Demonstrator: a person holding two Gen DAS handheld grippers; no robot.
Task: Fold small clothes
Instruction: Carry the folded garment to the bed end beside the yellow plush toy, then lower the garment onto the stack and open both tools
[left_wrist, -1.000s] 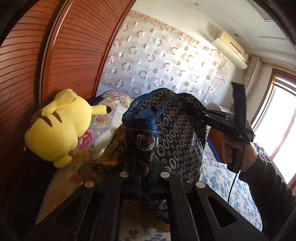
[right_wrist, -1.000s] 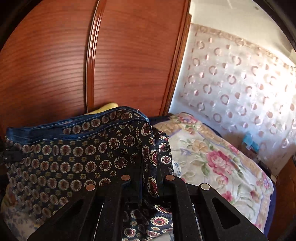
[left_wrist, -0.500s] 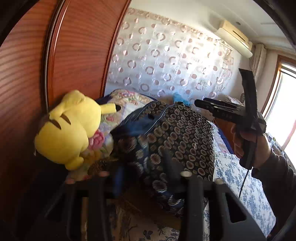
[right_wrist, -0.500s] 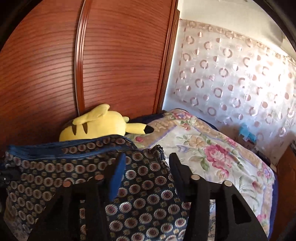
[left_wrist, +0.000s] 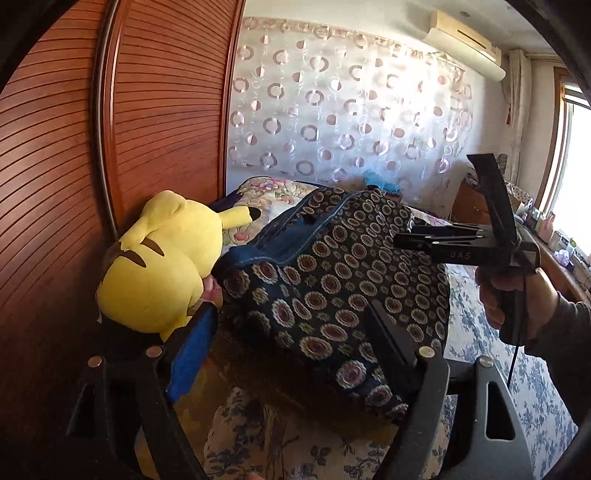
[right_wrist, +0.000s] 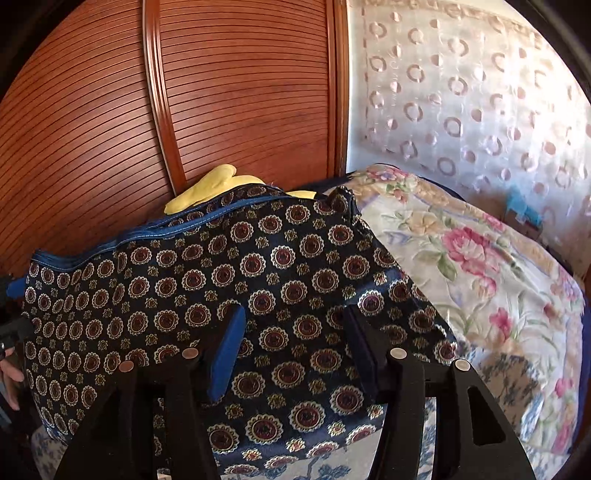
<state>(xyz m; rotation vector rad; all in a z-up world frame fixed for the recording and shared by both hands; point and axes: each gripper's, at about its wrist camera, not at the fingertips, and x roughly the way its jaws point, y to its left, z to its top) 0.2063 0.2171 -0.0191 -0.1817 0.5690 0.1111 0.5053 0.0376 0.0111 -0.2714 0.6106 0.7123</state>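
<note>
Bed (left_wrist: 487, 343): navy patterned garment (left_wrist: 332, 273), yellow plush toy (left_wrist: 159, 273), floral quilt (right_wrist: 480, 266).

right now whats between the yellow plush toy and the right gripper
The dark patterned garment, lying on the bed, fills the stretch between the yellow plush toy and the right gripper; the left wrist view shows it.

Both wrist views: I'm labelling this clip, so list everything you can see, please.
Patterned garment: one, navy with medallions, lying on the bed.
Plush toy: one, yellow, against the wardrobe.
Wardrobe door: reddish wood, slatted, behind.
Floral quilt: one, cream and pink, right of garment.
Blue-print sheet: white, under garment.
Curtain: white, ringed.
Air conditioner: one, high on the wall.
Left gripper: opening, straddling garment.
Right gripper: opening above garment.
Hand: holding right gripper.
</note>
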